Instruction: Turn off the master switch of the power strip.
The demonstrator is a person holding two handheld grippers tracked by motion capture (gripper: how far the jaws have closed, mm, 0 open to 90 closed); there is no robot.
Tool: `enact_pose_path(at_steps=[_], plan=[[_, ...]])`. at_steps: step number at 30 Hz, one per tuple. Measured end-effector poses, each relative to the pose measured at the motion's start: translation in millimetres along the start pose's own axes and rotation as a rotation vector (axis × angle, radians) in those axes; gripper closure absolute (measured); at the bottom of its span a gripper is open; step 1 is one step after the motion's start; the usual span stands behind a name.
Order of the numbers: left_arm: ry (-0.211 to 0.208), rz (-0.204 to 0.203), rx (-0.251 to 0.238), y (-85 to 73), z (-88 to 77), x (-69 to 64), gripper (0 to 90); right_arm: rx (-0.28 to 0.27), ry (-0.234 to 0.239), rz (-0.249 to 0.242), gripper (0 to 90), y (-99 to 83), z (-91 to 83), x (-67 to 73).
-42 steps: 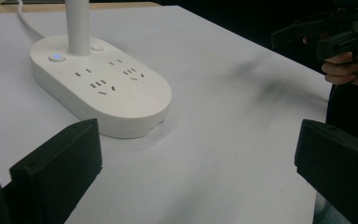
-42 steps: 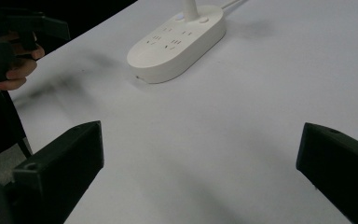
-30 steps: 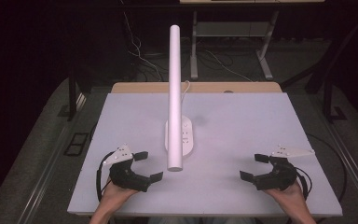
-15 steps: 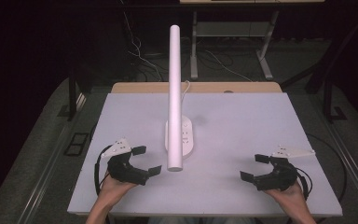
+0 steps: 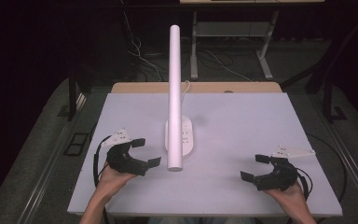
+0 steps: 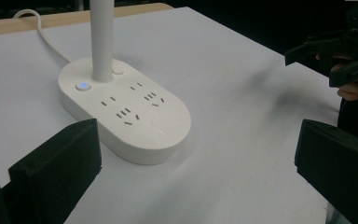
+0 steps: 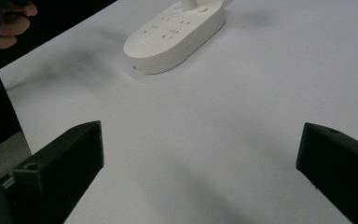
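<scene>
High view shows a white desk lamp with a socket base (image 5: 181,136) standing in the middle of the desk (image 5: 242,116), between the two hands. Its white tube (image 5: 175,98) rises from the back part of the oval base and leans forward, toward the person. The left gripper (image 5: 143,151) is near the base on its left side, not touching it, with fingers spread open and nothing between them. The right gripper (image 5: 256,167) is well apart on the other side, also with fingers wide open and empty.

In the left gripper view the base (image 6: 126,112) looks like smooth hard plastic with rounded edges, several sockets and a lit blue button (image 6: 82,86). I judge it stiff and rather slippery, and the weight probably sits low in the base, while the long tube makes it easy to tip. The tube near its foot (image 6: 101,51) seems the best place to hold, because the fingers can close around it; the base is wide and may slide out. A white cable (image 6: 42,32) leaves from the back and can pull against any move.
</scene>
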State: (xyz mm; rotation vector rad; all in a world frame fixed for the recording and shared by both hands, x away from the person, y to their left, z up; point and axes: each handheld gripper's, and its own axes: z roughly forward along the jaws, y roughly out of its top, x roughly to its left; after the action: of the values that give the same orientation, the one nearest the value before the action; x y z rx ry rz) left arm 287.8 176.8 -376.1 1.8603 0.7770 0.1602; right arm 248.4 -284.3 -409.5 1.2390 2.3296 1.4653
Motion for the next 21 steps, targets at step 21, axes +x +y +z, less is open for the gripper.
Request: enact_pose_path(at_steps=[21], plan=[[0.025,0.010,0.044,29.8,9.5,20.0,0.0,0.006,-0.006,0.000,0.0,-0.9,-0.7,-1.3]])
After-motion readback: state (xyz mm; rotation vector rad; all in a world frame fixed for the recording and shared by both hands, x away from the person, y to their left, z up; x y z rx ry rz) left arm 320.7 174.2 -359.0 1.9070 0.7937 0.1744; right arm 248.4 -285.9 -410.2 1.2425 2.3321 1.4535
